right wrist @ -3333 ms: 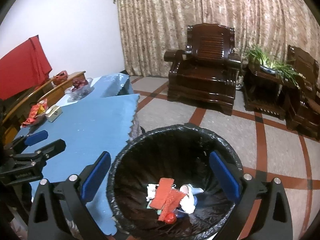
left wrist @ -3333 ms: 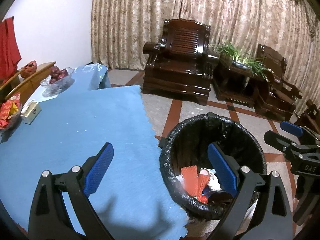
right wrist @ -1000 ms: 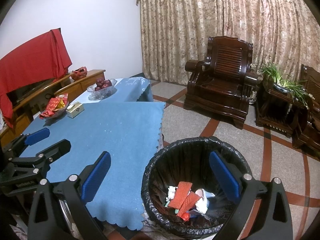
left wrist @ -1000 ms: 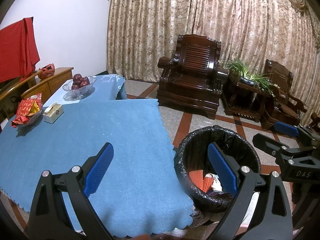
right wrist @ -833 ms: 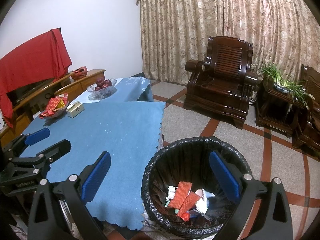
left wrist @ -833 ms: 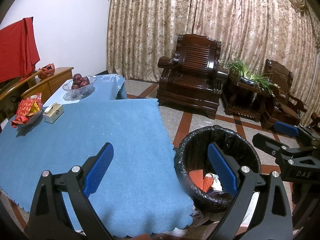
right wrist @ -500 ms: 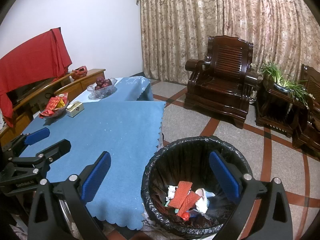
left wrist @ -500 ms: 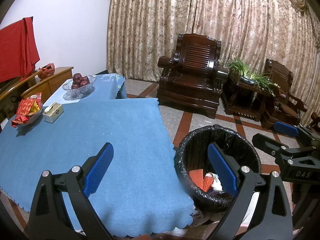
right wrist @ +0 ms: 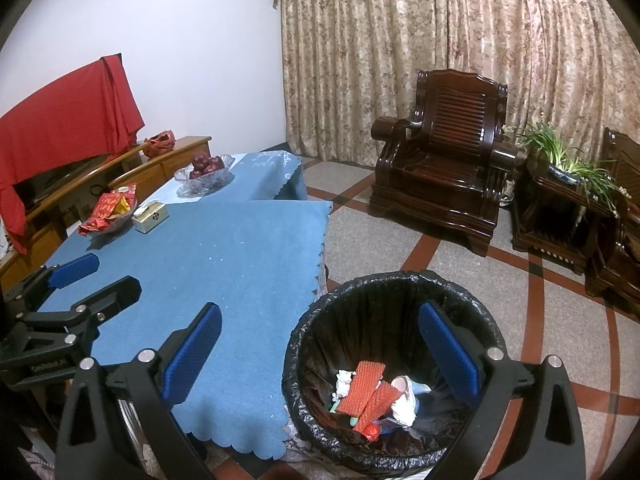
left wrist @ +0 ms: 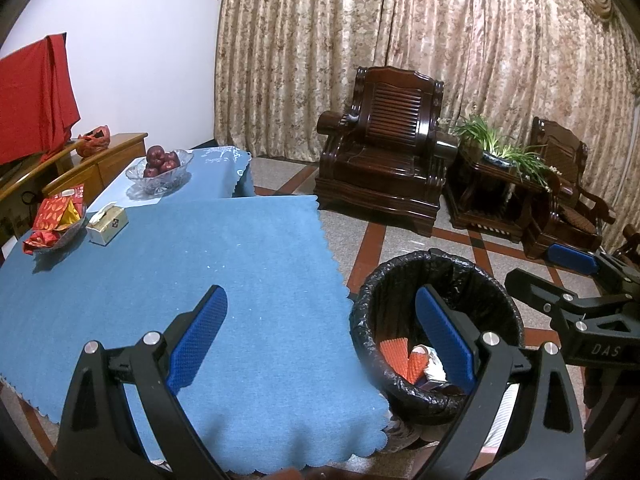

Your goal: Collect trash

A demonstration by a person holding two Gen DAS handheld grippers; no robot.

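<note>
Both grippers, left (left wrist: 320,332) and right (right wrist: 320,336), are spread wide and empty, with trash (right wrist: 370,394) in the bin (right wrist: 394,280) at your 5 o'clock, so avoid grabbing the snack dish (right wrist: 108,210) at 10 by mistake.

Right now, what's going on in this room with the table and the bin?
A person holds two claws, and both are open with nothing in them. The left claw hangs over the blue tablecloth, and the right claw is above the black-lined trash bin. Red wrappers and crumpled paper already lie in the bin. On the table's far side are a tissue box, a snack dish and a fruit bowl.
</note>
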